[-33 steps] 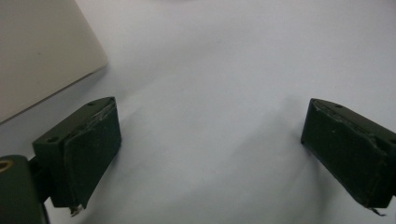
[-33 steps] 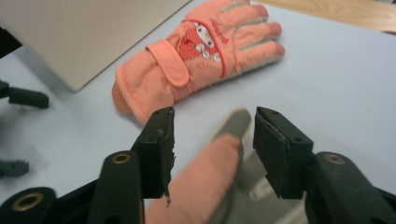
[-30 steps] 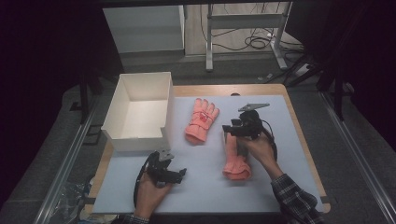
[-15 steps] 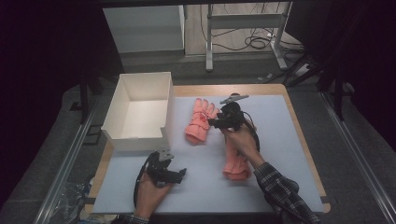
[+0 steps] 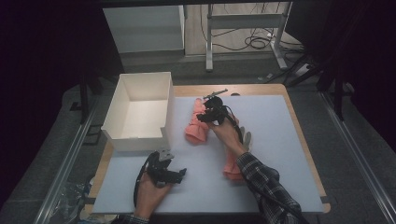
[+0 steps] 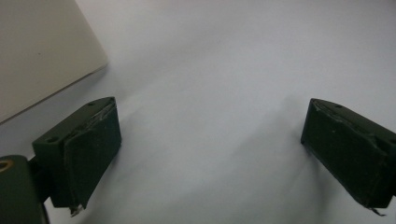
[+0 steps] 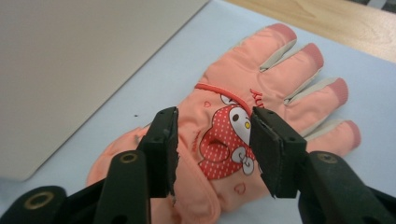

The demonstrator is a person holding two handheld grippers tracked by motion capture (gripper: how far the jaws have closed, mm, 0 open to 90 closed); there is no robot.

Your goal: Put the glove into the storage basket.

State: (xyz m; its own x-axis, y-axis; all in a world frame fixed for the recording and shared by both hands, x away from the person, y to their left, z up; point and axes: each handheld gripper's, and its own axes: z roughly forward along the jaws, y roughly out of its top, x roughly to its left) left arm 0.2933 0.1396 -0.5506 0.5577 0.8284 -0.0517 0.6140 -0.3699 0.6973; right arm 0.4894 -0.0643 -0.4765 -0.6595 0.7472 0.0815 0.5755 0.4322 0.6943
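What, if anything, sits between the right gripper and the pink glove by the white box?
Nothing visible does. The right gripper hangs just above the pink glove, jaws apart over its cartoon patch, having just been closing with only bare glove fabric below the gap. The white box stands off to one side.

The right gripper (image 5: 205, 116), black and two-jawed, sits toward twelve o'clock of the person's plaid-sleeved right forearm (image 5: 261, 179), pointing about ten o'clock; its jaws have just been closing and stand half apart. The black left gripper (image 5: 180, 173) points three o'clock, jaws wide apart.
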